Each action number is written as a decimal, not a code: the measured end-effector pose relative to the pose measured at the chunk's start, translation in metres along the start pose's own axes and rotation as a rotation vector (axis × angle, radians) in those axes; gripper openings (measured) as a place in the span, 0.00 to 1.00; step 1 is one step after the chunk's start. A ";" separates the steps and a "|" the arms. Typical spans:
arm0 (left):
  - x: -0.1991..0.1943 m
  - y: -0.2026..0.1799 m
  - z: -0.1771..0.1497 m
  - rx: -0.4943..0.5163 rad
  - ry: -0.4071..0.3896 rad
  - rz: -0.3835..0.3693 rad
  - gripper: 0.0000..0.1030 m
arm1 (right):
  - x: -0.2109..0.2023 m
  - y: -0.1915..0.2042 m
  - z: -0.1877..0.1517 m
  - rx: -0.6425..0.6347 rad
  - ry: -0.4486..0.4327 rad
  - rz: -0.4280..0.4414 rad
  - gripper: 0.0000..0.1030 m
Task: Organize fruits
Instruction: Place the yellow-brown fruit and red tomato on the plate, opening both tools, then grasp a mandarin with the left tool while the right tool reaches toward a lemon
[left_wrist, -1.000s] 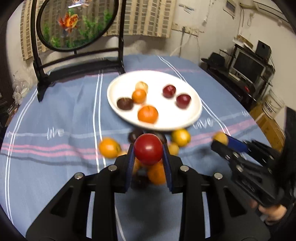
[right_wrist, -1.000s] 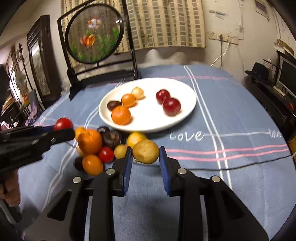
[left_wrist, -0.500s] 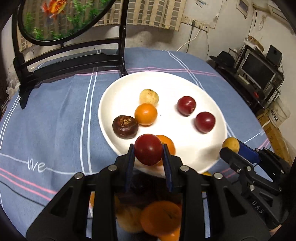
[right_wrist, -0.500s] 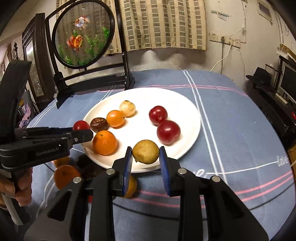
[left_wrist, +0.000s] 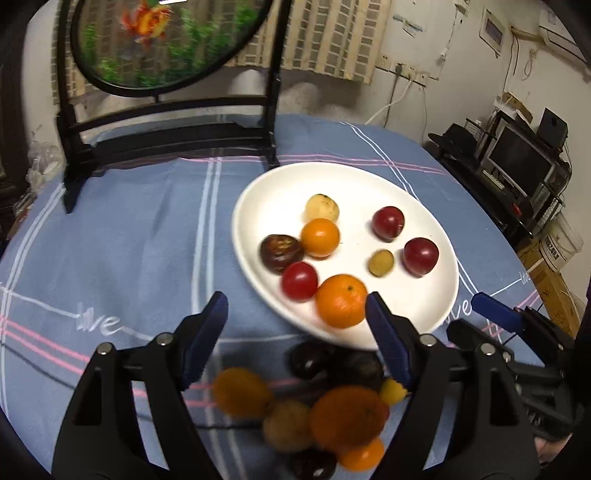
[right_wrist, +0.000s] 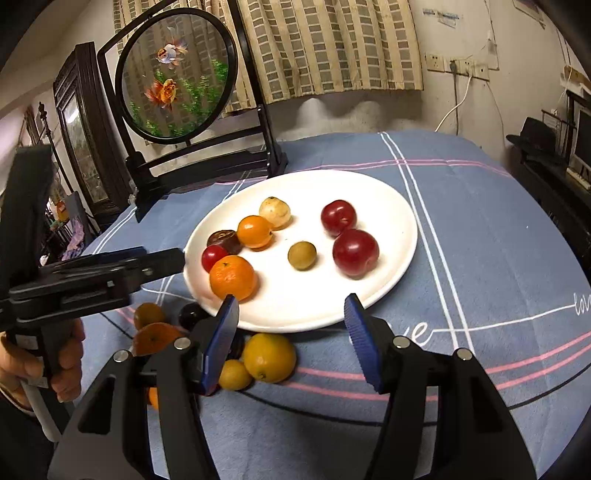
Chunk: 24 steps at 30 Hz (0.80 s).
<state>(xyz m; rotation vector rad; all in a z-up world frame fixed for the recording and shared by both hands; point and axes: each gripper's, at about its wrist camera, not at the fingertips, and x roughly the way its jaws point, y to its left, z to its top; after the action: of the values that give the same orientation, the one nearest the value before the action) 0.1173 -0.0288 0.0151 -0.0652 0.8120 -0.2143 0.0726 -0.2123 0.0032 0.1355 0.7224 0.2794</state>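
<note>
The white plate (right_wrist: 399, 236) already carries eight fruits. In your right wrist view, the small olive-yellow fruit (right_wrist: 302, 254) sits near the plate's centre, with two glossy dark-red plums (right_wrist: 355, 252) at about three o'clock from it. At nine o'clock lies a cluster: the small red fruit (right_wrist: 213, 256), a pebbly-skinned mandarin (right_wrist: 232, 277), a wrinkled brown fruit, a smooth orange one and a pale one.

What is left for you is the loose pile (left_wrist: 325, 413) on the blue striped cloth (right_wrist: 480, 221), just off the plate's near rim. In the left wrist view it lies at six o'clock from the jaws, below and behind the blue pads, so you must draw back and dip to reach it. In the right wrist view the nearest pieces, a smooth yellow-orange fruit (right_wrist: 269, 357) with a smaller one touching it, sit at seven o'clock from the jaws, just beside the left-hand pad. By my reading, your right hand is the nearer one.

All of these are round, without a long axis, and likely to roll.

Your left gripper (left_wrist: 295, 325) and right gripper (right_wrist: 290, 321) are both opening, with nothing between the pads.

The framed round goldfish screen (right_wrist: 177, 74) stands well apart, at the far edge.
</note>
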 end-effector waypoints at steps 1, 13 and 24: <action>-0.006 0.002 -0.003 -0.004 -0.010 0.008 0.81 | -0.001 0.001 0.000 0.003 0.004 0.009 0.58; -0.030 -0.005 -0.047 0.062 -0.001 0.017 0.83 | -0.013 0.007 0.001 -0.079 0.094 0.007 0.58; -0.017 -0.030 -0.063 0.158 0.018 0.036 0.82 | -0.012 0.004 -0.002 -0.081 0.107 0.017 0.58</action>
<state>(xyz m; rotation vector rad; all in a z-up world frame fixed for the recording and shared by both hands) 0.0550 -0.0534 -0.0120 0.1002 0.8115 -0.2449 0.0615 -0.2116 0.0107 0.0501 0.8150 0.3333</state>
